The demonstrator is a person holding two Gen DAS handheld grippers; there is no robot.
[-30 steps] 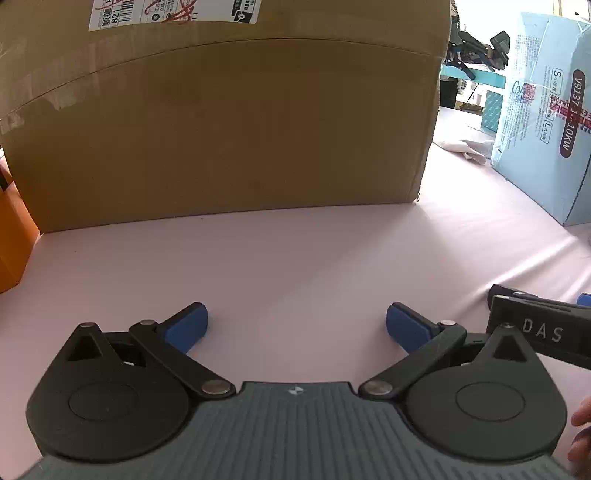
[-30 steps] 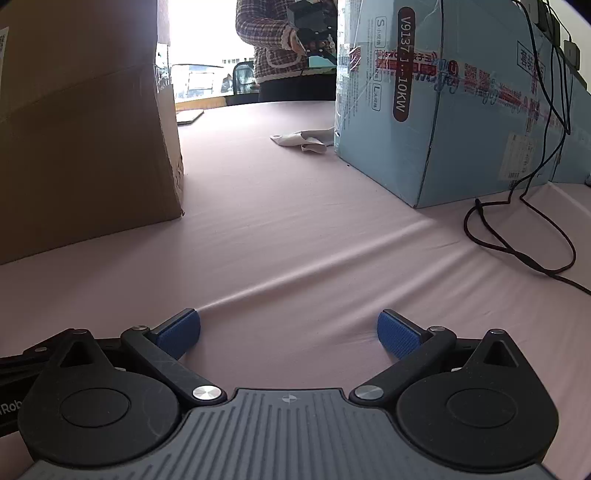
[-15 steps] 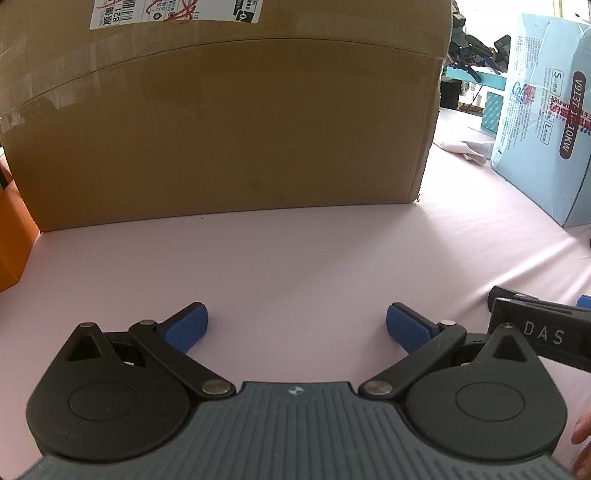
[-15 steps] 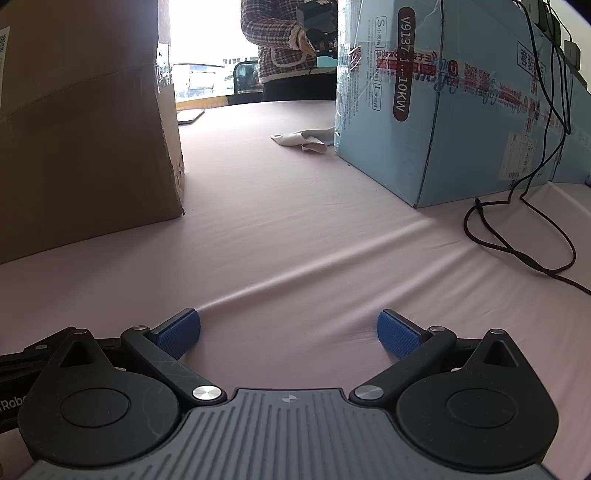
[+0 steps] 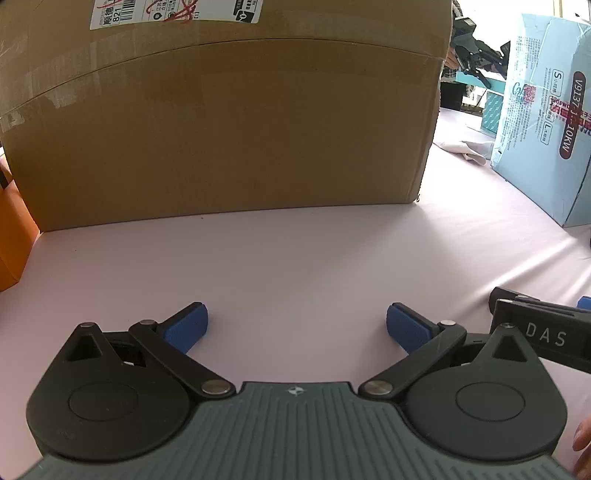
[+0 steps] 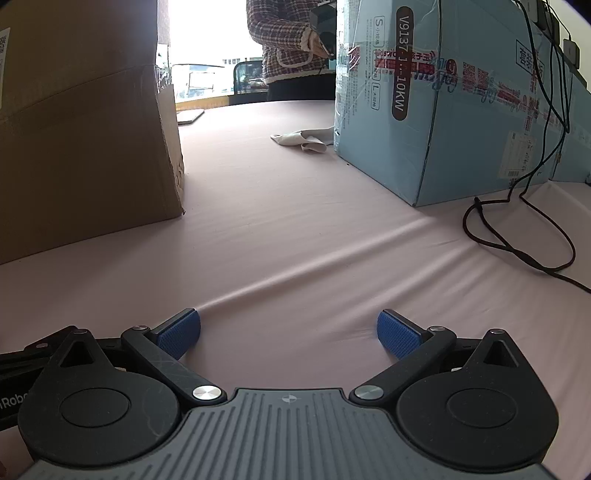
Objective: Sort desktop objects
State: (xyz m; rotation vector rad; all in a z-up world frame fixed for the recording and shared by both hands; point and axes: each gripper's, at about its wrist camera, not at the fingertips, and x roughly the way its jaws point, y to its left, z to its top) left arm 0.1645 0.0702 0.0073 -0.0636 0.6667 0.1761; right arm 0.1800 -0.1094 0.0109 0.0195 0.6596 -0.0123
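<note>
both grippers rest low over the pink table cloth point(image 5: 295, 258), spread wide and holding nothing: left gripper point(image 5: 295, 326) faces a brown cardboard box point(image 5: 229, 122) straight ahead, right gripper point(image 6: 289, 332) has a blue carton point(image 6: 461, 110) ahead-right.

We see a table under a pale pink cloth point(image 6: 295, 229), creased on the near right, with a brown cardboard box point(image 5: 229, 122) far left and a light blue carton point(image 6: 461, 110) far right. Bright daylight pours through a far window point(image 6: 207, 33) (washed out), where a person in a checked jacket point(image 6: 284, 40) stands.
</note>
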